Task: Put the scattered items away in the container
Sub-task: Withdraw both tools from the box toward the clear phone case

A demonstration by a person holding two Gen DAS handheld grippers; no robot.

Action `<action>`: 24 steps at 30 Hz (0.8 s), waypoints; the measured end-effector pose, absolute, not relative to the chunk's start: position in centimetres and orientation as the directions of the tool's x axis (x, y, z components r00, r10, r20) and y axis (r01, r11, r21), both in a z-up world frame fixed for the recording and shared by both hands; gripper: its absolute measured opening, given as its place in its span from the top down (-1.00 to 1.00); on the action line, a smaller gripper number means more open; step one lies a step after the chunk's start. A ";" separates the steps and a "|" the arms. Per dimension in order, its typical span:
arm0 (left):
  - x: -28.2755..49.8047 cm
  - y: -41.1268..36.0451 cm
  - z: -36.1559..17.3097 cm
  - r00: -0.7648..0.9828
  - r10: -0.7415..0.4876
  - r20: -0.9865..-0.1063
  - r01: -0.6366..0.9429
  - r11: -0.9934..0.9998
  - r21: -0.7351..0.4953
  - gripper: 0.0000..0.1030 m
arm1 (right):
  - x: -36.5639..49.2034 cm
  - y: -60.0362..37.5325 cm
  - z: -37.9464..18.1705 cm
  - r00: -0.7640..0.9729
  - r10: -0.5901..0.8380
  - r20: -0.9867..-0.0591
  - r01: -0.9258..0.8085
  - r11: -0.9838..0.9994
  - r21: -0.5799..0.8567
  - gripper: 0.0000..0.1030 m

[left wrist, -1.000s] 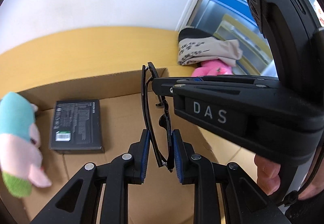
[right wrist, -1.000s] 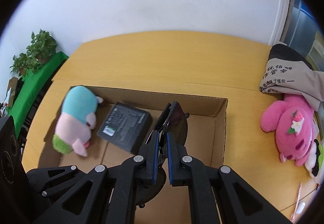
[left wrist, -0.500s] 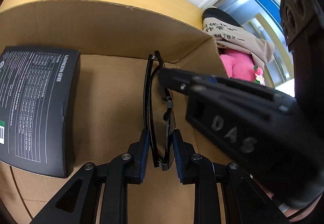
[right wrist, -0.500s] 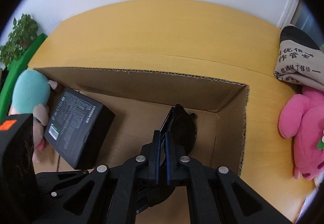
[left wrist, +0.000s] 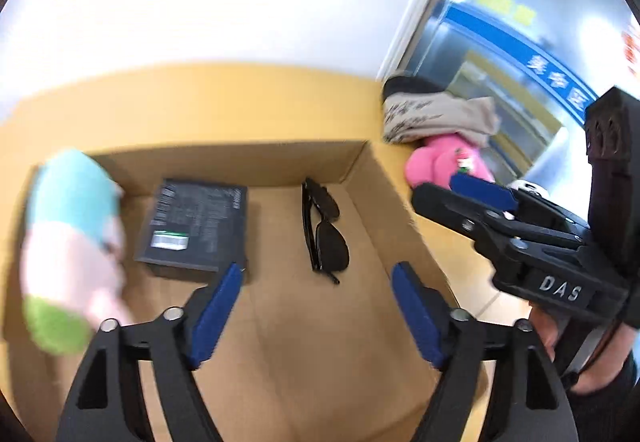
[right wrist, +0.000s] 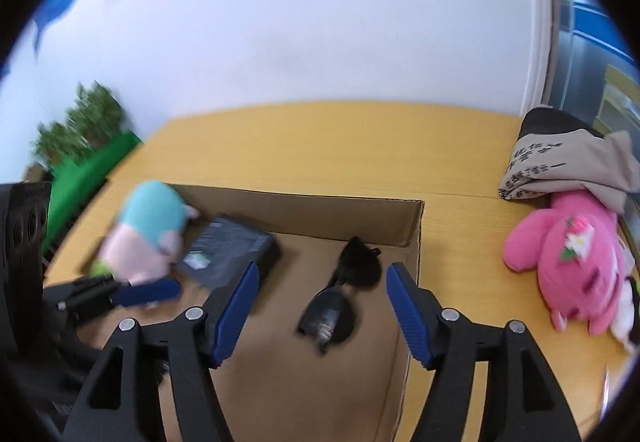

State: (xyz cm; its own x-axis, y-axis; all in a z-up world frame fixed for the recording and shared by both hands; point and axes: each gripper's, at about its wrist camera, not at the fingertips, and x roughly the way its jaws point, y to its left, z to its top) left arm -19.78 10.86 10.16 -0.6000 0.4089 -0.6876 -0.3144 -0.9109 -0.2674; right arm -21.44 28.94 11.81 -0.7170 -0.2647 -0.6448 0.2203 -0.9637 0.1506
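Observation:
Black sunglasses [left wrist: 322,230] [right wrist: 340,294] lie folded on the floor of the cardboard box [left wrist: 240,152] [right wrist: 320,216], near its right wall. My left gripper [left wrist: 318,269] hangs above the box with its jaws opening, blue pads wide apart and touching nothing. My right gripper [right wrist: 322,269] is the same: jaws opening, with the sunglasses lying loose below and beyond its fingertips. Each gripper shows in the other's view, the right gripper [left wrist: 460,194] at the right and the left gripper's blue pad [right wrist: 144,292] at the left.
Inside the box are a flat black carton [left wrist: 196,226] [right wrist: 228,254] and a blue, pink and green plush [left wrist: 68,242] [right wrist: 148,238]. On the yellow table right of the box lie a pink plush [right wrist: 572,262] and a printed cloth bag [right wrist: 560,162]. A green plant [right wrist: 80,126] stands far left.
Both grippers were shut on the sunglasses and have let go, their jaws now wide. Both have pulled back from the box floor, leaving the sunglasses lying inside.

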 end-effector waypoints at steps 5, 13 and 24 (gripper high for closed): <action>-11.6 7.2 11.4 -0.691 0.284 -0.664 -0.281 -0.953 -0.114 -0.64 | -13.6 27.6 12.3 -0.745 -0.328 -0.581 0.250 -0.945 0.211 -0.50; -2.4 0.0 8.6 -0.715 0.189 -0.673 -0.133 -0.982 -0.134 -0.83 | -4.9 23.6 8.4 -0.714 -0.375 -0.591 0.272 -0.927 0.259 -0.51; 2.0 -1.3 5.3 -0.698 0.216 -0.683 -0.133 -0.976 -0.172 -0.83 | 0.6 24.5 6.4 -0.712 -0.272 -0.648 0.209 -0.962 0.173 -0.51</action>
